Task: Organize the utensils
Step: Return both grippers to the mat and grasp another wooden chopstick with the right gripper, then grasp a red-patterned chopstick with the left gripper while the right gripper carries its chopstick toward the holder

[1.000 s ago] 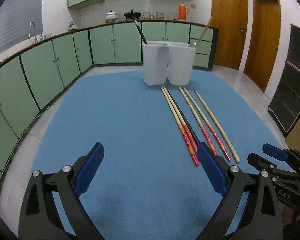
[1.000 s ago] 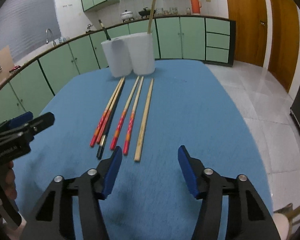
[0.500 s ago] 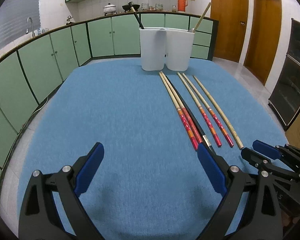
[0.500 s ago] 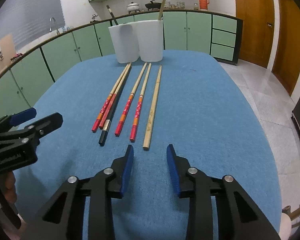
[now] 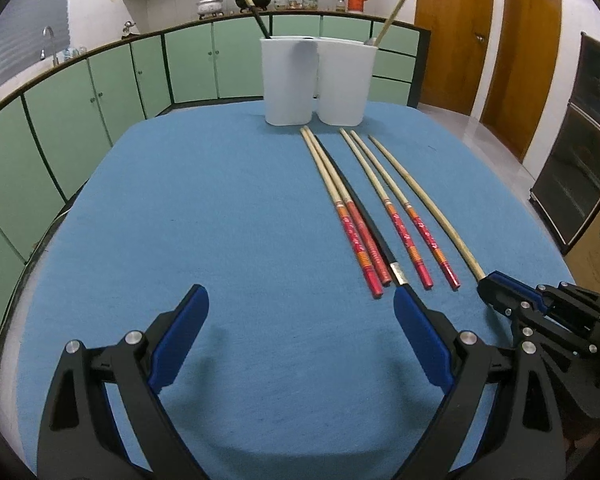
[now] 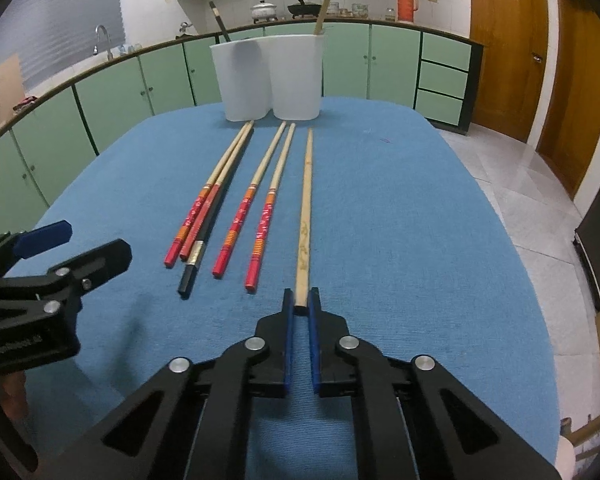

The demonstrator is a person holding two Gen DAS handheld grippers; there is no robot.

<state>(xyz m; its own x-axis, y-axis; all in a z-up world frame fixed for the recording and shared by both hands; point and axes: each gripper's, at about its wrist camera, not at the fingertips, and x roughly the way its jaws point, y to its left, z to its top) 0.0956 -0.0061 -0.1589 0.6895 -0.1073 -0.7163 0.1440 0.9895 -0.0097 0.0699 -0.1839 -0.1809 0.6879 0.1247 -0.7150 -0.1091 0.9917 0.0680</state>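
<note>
R tongs (image 6: 301,303) just closed on plain chopstick (image 6: 306,200) | L tongs (image 5: 300,320) wide (empty)

Six chopsticks lie side by side on the blue desk (image 6: 400,200), tips toward two white holders (image 6: 296,76): four red-handled chopsticks (image 6: 260,224), a black chopstick (image 6: 192,272) touching the left pair, and a plain bamboo chopstick (image 6: 306,208) rightmost. One black and one bamboo chopstick stand tilted in the holders.
</note>
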